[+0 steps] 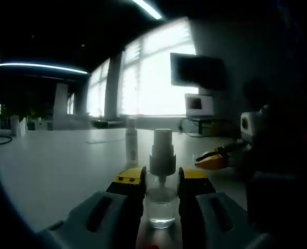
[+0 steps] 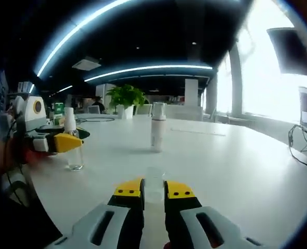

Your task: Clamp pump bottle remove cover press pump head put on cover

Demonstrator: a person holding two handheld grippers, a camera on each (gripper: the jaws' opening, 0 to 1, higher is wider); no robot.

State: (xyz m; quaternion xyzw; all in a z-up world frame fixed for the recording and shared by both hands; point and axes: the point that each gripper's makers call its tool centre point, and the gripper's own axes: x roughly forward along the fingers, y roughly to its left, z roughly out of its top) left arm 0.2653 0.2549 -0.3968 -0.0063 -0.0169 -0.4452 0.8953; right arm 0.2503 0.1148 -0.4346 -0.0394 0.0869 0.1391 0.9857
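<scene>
My left gripper is shut on a small clear pump bottle that stands on the white table. Its white pump head rises bare above the jaws. My right gripper comes in from the right, a little beyond the bottle and apart from it. In the right gripper view, my right gripper is shut on a pale see-through piece, seemingly the cover. At the left of that view the left gripper holds the pump bottle.
A taller white bottle stands alone farther out on the table. A monitor and a laptop sit at the far right near bright windows. A potted plant stands at the table's far side.
</scene>
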